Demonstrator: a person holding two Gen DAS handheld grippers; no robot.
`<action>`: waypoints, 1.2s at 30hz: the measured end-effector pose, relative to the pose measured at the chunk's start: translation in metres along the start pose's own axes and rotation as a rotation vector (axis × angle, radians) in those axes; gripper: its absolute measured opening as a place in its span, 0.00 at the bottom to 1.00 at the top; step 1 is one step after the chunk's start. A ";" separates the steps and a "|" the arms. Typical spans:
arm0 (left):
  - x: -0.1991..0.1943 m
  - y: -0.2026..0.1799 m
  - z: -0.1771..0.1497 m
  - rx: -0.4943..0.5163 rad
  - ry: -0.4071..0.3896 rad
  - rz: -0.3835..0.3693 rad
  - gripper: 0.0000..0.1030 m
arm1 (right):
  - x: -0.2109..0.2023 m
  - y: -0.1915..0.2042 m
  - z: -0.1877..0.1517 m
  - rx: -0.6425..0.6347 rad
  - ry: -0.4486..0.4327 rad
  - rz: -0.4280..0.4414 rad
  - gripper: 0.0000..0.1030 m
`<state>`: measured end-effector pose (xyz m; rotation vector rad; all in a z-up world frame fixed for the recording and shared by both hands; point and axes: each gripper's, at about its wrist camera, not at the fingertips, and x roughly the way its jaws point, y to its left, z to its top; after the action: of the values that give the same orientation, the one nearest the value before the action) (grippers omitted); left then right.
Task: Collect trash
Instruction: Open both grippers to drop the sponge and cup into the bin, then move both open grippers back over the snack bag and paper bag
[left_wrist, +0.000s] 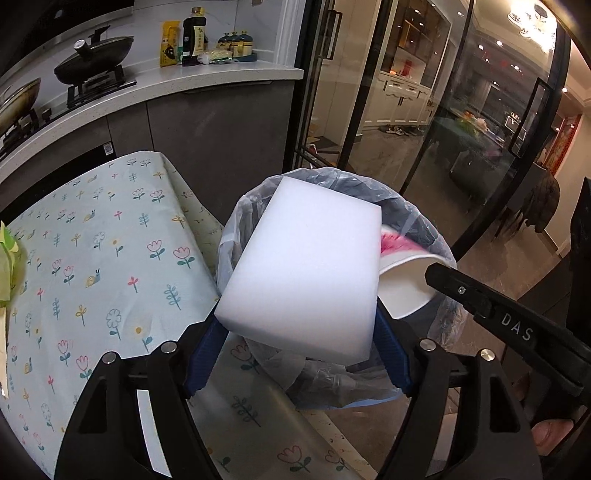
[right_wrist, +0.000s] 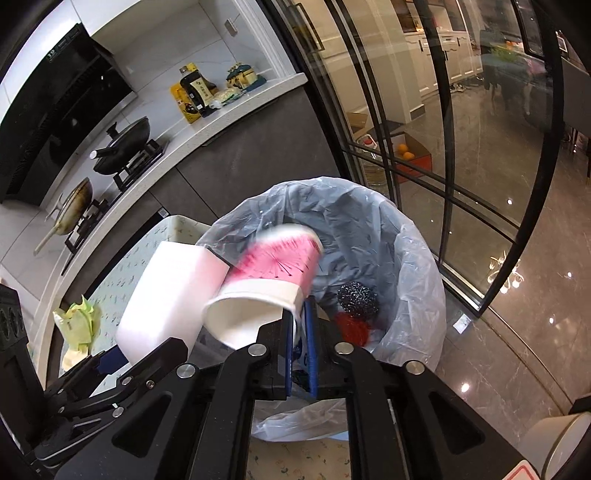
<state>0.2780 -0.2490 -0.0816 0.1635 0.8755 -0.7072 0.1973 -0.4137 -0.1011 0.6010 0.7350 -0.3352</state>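
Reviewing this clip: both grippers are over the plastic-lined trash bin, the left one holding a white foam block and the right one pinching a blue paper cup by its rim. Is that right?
Not quite. The paper cup pinched at its rim by the right gripper is pink and white, not blue, as the right wrist view shows. The rest stands: the left gripper holds the white foam block over the plastic-lined trash bin.

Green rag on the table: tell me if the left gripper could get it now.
Probably not yet: the left gripper is shut on the sponge over the bin; the rag lies apart.
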 end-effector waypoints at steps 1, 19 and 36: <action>0.001 -0.001 -0.001 0.003 -0.001 0.000 0.70 | 0.000 0.000 0.000 0.001 0.000 -0.002 0.12; -0.030 0.016 -0.001 -0.051 -0.052 0.038 0.85 | -0.027 0.034 -0.006 -0.024 -0.045 0.050 0.35; -0.096 0.101 -0.022 -0.178 -0.110 0.127 0.87 | -0.039 0.137 -0.033 -0.161 -0.023 0.130 0.47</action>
<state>0.2858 -0.1149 -0.0382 0.0202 0.8110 -0.5126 0.2193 -0.2833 -0.0391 0.4885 0.6900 -0.1611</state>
